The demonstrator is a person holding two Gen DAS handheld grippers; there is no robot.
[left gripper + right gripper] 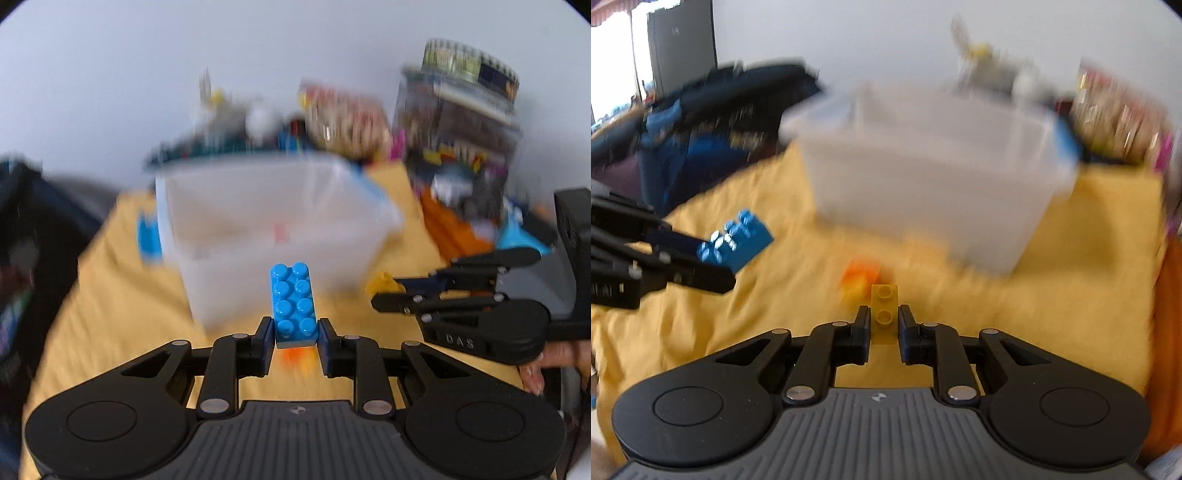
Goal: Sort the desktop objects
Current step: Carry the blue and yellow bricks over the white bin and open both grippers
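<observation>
Yellow cloth [110, 295] is covering the table, and both grippers are hanging above it, each gripping a toy brick. The left gripper [295, 332] has its jaws drawn close on the near end of a blue brick [294, 302] with two rows of studs; the pads are pressing on both long sides, and the brick is sticking out forward past the fingertips, studs up. In the right wrist view the same blue brick [737, 243] is showing at the left, clear of the cloth. The right gripper [883, 321] has its jaws nearly closed on a narrow yellow brick [884, 304] with two studs in a single row, held by its sides and pointing forward. From the left wrist view the right gripper [391, 293] is showing side-on at the right with the yellow piece [384, 282] at its tips, and part of a hand [554, 362] is gripping behind it.

A translucent plastic bin [273, 229] with a blue latch [149, 240] is sitting on the cloth beyond both grippers, blurred. A small orange brick [858, 278] is lying on the cloth just ahead and left of the right gripper's tips, between the two grippers. Blurred, cluttered packaging [458, 147] is standing behind the bin against a pale wall [110, 74].
</observation>
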